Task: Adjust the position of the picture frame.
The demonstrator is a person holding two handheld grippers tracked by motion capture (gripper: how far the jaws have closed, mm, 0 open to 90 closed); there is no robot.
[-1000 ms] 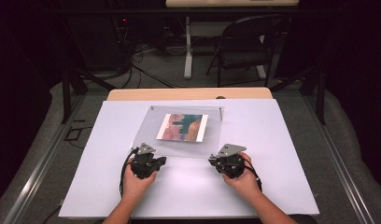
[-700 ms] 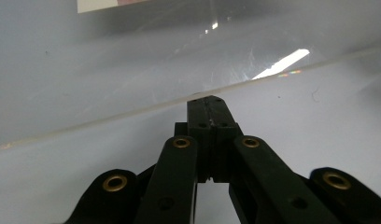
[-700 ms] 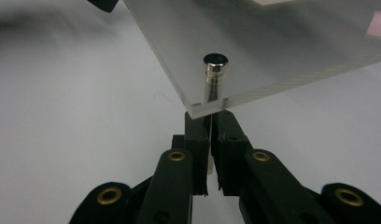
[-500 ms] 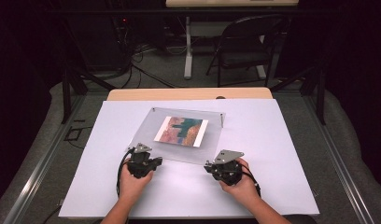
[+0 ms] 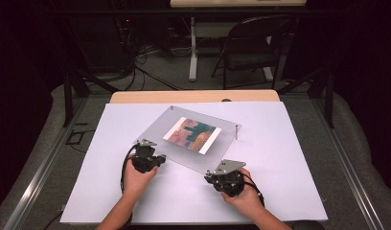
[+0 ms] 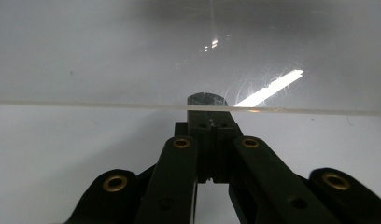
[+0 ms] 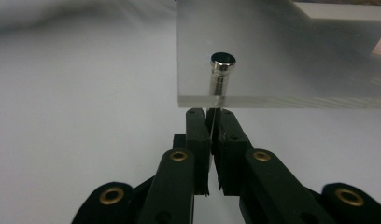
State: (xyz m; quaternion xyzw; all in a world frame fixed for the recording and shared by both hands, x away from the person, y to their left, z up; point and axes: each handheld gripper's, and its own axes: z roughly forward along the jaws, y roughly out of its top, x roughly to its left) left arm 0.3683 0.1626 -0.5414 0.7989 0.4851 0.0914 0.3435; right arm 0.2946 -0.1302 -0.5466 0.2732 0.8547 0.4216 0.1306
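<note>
While both pressed-together claws, left claw (image 5: 157,157) and right claw (image 5: 210,176), touch its near edge, the clear panel (image 5: 184,148) lies ahead.

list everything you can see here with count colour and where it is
acrylic frame: 1, clear, turned askew on the white sheet, table centre
picture: 1, pink and teal, inside the frame
metal standoff pins: several, silver, at the frame's corners
white sheet: 1, white, covering the table
table: 1, tan wood, its far edge showing
chair: 1, dark, beyond the table
left gripper: 1, black, shut, at the frame's near-left edge
right gripper: 1, black, shut, at the frame's near corner
</note>
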